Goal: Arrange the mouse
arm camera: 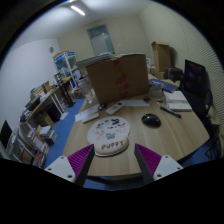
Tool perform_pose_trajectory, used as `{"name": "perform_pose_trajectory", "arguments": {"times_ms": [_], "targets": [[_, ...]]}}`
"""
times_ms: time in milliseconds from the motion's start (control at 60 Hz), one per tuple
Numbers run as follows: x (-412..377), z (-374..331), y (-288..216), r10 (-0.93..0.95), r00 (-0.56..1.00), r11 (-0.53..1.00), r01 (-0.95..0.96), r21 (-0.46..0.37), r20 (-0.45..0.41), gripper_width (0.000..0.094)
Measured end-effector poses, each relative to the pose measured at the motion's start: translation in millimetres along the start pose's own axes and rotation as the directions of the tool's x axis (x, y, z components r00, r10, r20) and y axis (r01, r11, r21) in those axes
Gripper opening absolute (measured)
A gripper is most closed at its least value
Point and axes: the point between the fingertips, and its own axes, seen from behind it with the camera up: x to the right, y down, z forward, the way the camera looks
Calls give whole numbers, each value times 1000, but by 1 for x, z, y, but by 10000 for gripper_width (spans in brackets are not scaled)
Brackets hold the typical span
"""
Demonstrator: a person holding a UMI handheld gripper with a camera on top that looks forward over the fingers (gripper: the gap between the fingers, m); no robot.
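A dark computer mouse (151, 120) lies on the round wooden table (175, 135), to the right of and beyond my fingers. A round pale mouse mat (108, 133) with a cartoon print and the word PUPPY lies on the table just ahead of my fingers, its near edge between them. My gripper (114, 158) is open and empty, held above the table's near edge, with the purple pads (80, 158) spread wide on both sides.
A large open cardboard box (118, 76) stands at the far side of the table. Papers and a notebook (178, 101) lie to the right, with a dark monitor (196, 78) behind. Shelves with clutter (45, 105) line the left wall above a blue floor.
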Motion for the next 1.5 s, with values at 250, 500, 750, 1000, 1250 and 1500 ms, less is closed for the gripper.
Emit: {"name": "perform_pose_trajectory", "arguments": {"times_ms": [250,500,750,1000,1250,1500], "targets": [[131,58,11,-71,990,996,65,-53,-121,813],[230,149,-1,-180,977,982,173,-75,-110,818],[220,214,-33,-316,948,948,317,-29,36,813],[217,257,-66,-305,952,952,305,12,31,720],[226,271,-76,-190,979,981,187,-40,-78,462],[172,205,-148,-112,989,986,123,115,-97,354]]}}
